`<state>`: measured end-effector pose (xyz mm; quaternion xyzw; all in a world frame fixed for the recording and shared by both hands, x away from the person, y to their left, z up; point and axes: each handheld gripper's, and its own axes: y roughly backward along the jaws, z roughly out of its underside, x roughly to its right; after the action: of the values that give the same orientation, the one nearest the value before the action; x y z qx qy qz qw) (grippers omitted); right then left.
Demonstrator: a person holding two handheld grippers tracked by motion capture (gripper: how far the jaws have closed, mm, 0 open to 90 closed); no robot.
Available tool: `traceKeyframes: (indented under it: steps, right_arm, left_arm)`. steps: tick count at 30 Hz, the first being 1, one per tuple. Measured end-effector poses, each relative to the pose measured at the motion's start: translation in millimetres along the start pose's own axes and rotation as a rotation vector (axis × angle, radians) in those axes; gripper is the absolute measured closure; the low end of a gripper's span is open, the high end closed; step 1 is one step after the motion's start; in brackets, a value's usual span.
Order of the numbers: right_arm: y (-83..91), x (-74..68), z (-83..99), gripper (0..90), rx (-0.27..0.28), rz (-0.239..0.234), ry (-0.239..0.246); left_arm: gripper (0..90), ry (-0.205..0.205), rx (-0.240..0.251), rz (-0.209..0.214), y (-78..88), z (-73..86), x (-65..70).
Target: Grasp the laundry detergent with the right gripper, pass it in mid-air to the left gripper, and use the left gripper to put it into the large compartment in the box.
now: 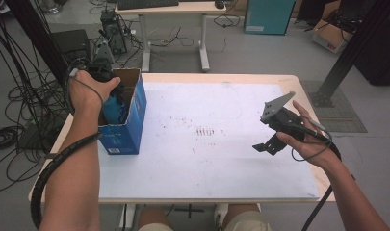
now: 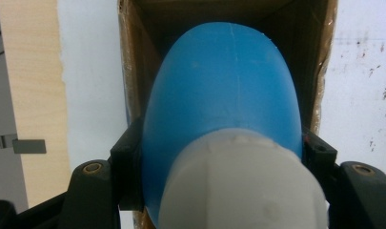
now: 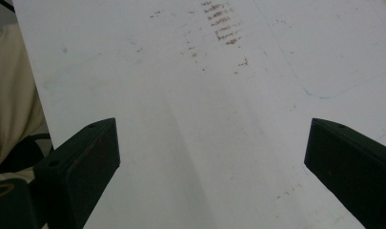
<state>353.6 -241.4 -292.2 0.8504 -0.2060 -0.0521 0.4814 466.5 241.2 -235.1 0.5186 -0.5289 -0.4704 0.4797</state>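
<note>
A blue bottle (image 2: pixel 224 86) with a white cap (image 2: pixel 243 186) is clamped between the jaws of my left gripper (image 2: pixel 221 148), its body reaching down into an open blue cardboard box (image 2: pixel 132 71). In the high view that box (image 1: pixel 130 122) stands at the table's left side. My left gripper (image 1: pixel 111 96) is at its opening, and a little of the blue bottle (image 1: pixel 116 108) shows inside. My right gripper (image 1: pixel 267 144) hovers over the right part of the white sheet. In its own view the right gripper (image 3: pixel 212 157) is open wide with nothing between its jaws.
The white sheet (image 1: pixel 207 163) covers most of the wooden table and carries brown smudges (image 1: pixel 204 131) near its middle. Beyond the table stand a desk (image 1: pixel 173 9), a teal box (image 1: pixel 265 17) and a cardboard carton (image 1: pixel 330 36). Cables (image 1: pixel 19 96) lie on the floor at left.
</note>
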Motion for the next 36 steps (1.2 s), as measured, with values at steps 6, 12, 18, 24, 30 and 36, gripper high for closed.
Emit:
traceKeyframes:
  steps: [6, 12, 18, 24, 30, 36]
  right_arm:
    - [-2.2, 0.1, 0.7, 4.5, 0.003, -0.004, 0.002]
    - [-2.6, 0.3, 3.2, 4.5, -0.003, -0.001, -0.007]
    - [-2.7, 1.5, 6.6, 4.5, -0.003, 0.001, -0.014]
    - [-6.1, 1.4, 9.5, 4.5, -0.009, -0.003, -0.020]
    - [-6.2, 3.9, 9.6, 4.5, -0.018, 0.000, -0.013]
    - [-6.0, 6.4, 8.6, 4.6, -0.029, 0.006, -0.004]
  left_arm:
    - [37.0, -0.009, 0.002, -0.003, -8.1, 0.0, 3.1]
    - [37.0, -0.018, 0.001, -0.013, -16.1, 0.1, 6.5]
    - [36.9, -0.024, -0.007, -0.006, -24.1, 2.0, 6.4]
    - [36.8, -0.028, -0.017, -0.001, -36.5, 5.8, 5.4]
    - [36.8, -0.030, -0.022, 0.001, -36.5, 5.9, 5.2]
    - [36.6, -0.029, -0.021, 0.009, -37.0, 5.3, 3.2]
